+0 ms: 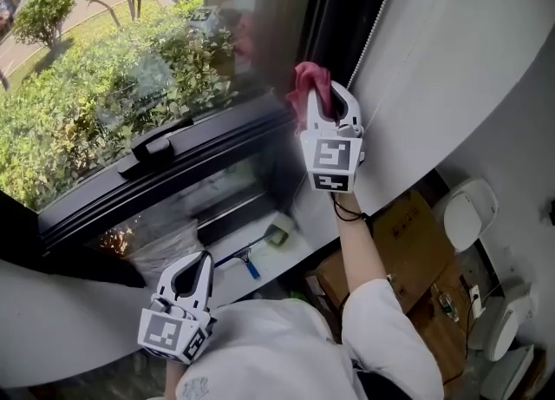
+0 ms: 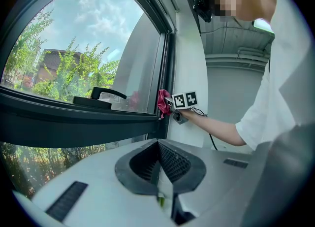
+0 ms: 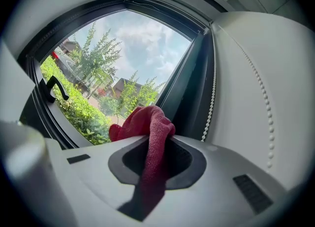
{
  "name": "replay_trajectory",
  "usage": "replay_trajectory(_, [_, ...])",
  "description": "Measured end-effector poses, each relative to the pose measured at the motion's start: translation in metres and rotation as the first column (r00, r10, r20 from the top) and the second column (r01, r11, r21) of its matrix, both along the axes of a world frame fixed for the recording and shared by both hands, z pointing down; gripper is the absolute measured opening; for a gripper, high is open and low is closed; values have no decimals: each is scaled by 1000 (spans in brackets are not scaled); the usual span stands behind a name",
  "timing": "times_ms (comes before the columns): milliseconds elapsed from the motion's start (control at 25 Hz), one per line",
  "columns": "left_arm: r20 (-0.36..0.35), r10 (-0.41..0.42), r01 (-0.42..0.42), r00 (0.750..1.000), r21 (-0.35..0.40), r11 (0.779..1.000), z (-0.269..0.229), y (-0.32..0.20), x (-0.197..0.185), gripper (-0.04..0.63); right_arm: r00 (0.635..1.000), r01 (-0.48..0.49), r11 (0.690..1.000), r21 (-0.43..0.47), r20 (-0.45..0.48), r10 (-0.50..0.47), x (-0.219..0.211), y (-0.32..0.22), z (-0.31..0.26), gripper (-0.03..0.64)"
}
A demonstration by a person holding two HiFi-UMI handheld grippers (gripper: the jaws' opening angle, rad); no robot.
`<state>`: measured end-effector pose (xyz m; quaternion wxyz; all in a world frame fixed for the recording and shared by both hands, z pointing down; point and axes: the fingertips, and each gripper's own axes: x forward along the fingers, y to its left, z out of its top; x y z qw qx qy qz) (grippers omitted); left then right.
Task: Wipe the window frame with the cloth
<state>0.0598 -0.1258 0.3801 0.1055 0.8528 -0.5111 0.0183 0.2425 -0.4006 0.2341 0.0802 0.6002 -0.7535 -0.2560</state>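
My right gripper (image 3: 158, 158) has its jaws closed on the red cloth (image 3: 147, 122). The cloth's bunched end sits at the corner of the dark frame (image 1: 234, 140), where rail meets upright. A bead cord (image 3: 212, 98) hangs just beside it, with the blind (image 1: 451, 60) beyond. To the left, the rail runs bare as far as the handle (image 1: 156, 142). My left gripper (image 1: 198, 261) hangs low with its jaws together and empty, well apart from the frame.
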Motion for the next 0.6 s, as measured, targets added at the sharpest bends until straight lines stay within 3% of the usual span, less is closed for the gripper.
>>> replay_trajectory(600, [2, -4, 4, 1000, -5, 1000, 2, 4, -3, 9, 1000, -9, 999, -35, 5, 9, 1, 0, 28, 64])
